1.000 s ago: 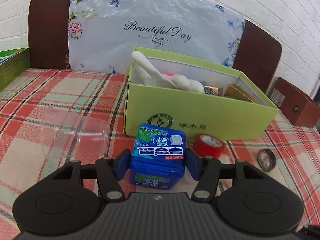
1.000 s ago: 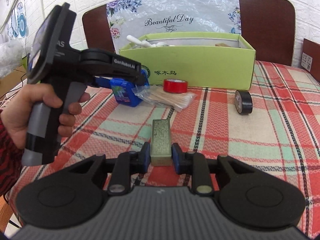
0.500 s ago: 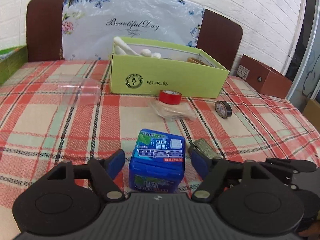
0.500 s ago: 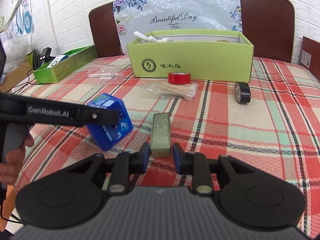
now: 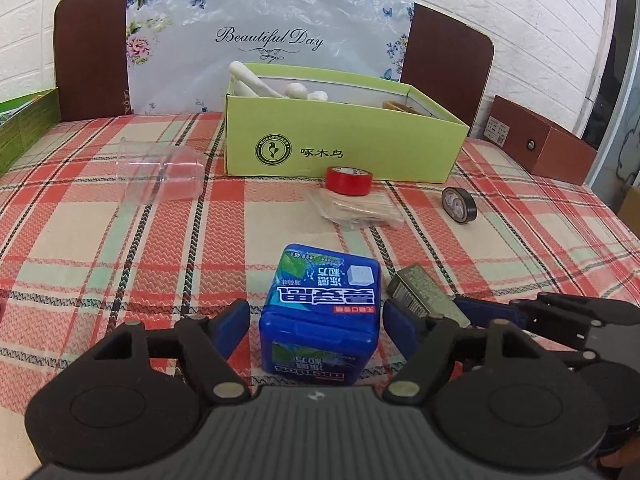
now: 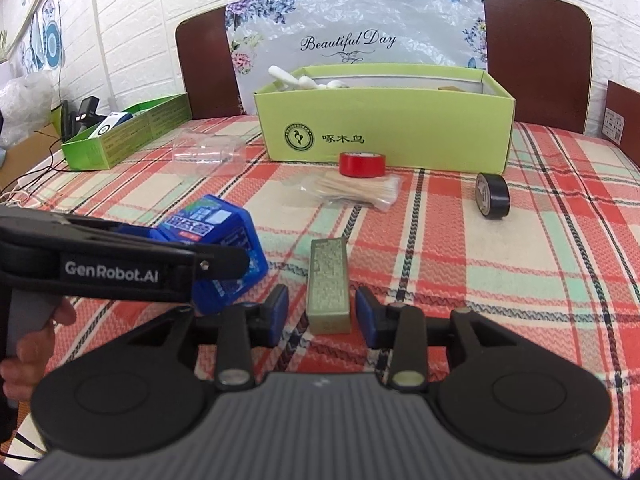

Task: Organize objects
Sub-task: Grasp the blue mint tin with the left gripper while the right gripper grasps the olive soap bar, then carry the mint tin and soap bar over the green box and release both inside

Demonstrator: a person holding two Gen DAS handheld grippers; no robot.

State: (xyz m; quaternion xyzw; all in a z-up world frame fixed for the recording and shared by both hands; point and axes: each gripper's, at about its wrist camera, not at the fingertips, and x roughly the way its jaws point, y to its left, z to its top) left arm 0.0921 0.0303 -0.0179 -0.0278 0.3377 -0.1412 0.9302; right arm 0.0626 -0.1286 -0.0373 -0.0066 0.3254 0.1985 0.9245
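Note:
A blue gum box (image 5: 320, 312) sits on the plaid cloth between the jaws of my left gripper (image 5: 316, 324). The jaws are open, with a narrow gap on each side of the box. An olive-green oblong box (image 6: 329, 280) lies flat between the pads of my right gripper (image 6: 322, 312). Those jaws are opening and neither pad touches it. In the right wrist view the blue gum box (image 6: 218, 224) looks tilted, just left of the olive box. A lime-green cardboard box (image 5: 344, 148) holding white items stands open at the back.
In front of the lime box lie a red tape roll (image 5: 348, 180), a bag of toothpicks (image 5: 360, 208) and a black tape roll (image 5: 459, 205). A clear plastic cup (image 5: 160, 174) lies on its side at the left. A green tray (image 6: 124, 136) is far left, a brown box (image 5: 540, 144) far right.
My left gripper drew back from the lime box with the blue gum box, set it beside the olive box and opened. My right jaws came apart off the olive box.

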